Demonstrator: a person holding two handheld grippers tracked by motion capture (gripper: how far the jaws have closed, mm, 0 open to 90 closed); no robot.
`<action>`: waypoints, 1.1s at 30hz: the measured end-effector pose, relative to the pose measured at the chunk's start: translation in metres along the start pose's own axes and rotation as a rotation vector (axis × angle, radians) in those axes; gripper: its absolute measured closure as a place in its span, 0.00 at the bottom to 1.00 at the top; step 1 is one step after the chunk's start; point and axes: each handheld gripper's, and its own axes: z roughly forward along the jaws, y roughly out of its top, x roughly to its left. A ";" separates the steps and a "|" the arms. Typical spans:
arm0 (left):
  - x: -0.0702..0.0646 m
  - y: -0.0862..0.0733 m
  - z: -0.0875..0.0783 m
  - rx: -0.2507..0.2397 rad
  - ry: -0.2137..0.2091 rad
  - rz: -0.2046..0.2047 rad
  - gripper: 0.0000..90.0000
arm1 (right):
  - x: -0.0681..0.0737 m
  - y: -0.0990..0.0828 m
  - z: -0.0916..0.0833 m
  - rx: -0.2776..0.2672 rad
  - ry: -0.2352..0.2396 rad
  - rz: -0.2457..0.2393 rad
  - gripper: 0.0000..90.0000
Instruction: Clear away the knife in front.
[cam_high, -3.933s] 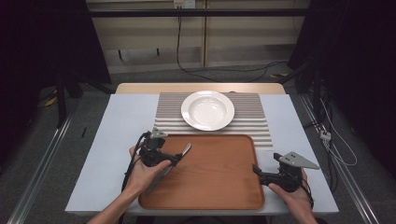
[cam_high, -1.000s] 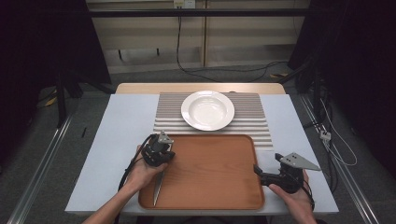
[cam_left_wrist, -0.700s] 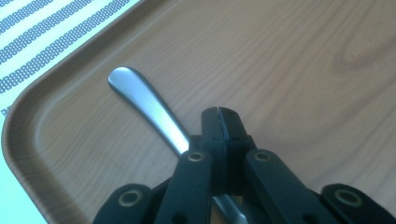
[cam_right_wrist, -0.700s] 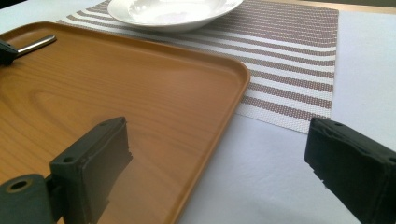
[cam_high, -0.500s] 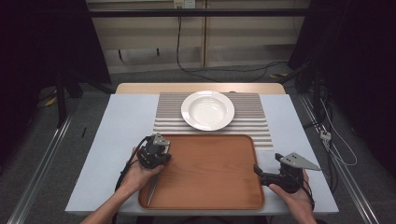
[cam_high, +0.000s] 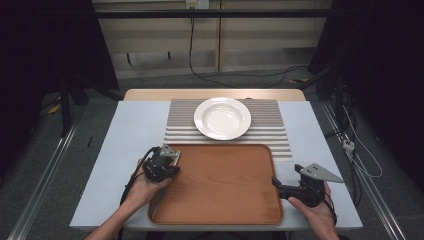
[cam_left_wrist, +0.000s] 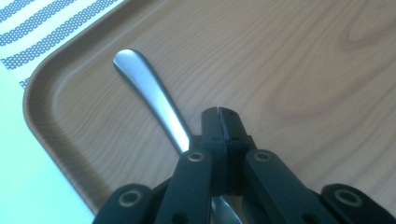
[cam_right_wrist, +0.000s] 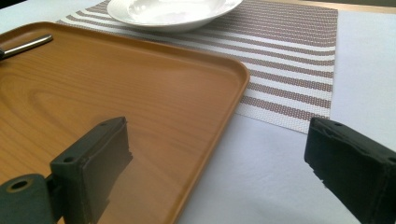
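My left gripper (cam_high: 166, 172) is over the left side of the brown wooden tray (cam_high: 225, 185), its jaws shut tip to tip. A steel utensil (cam_high: 157, 201) runs along the tray's left rim. In the left gripper view its handle (cam_left_wrist: 149, 88) passes under the left jaw of the left gripper (cam_left_wrist: 219, 114), with the grip spot hidden. It points at the tray's (cam_left_wrist: 303, 70) far left corner. My right gripper (cam_high: 275, 182) stands open astride the tray's right rim. In its own view the right gripper (cam_right_wrist: 219, 154) has one jaw over the tray (cam_right_wrist: 116, 79) and one over the table.
A white plate (cam_high: 222, 117) sits on a striped placemat (cam_high: 275, 130) just beyond the tray. The same plate (cam_right_wrist: 173, 11) and placemat (cam_right_wrist: 289, 60) appear in the right gripper view. A pale blue cloth (cam_high: 130, 130) covers the table.
The left gripper swung the utensil from pointing right over the tray to lying along its left rim, then shifted slightly left. The right gripper has stayed put.
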 end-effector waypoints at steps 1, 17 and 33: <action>0.000 -0.001 -0.001 0.002 -0.005 0.000 1.00 | 0.000 0.000 0.000 0.001 0.002 -0.001 0.07; 0.007 -0.009 -0.006 -0.005 0.018 -0.027 1.00 | 0.000 0.000 0.001 0.003 0.000 0.002 0.07; 0.015 -0.019 -0.011 -0.026 0.024 -0.075 1.00 | 0.001 0.000 0.001 0.005 0.003 -0.001 0.07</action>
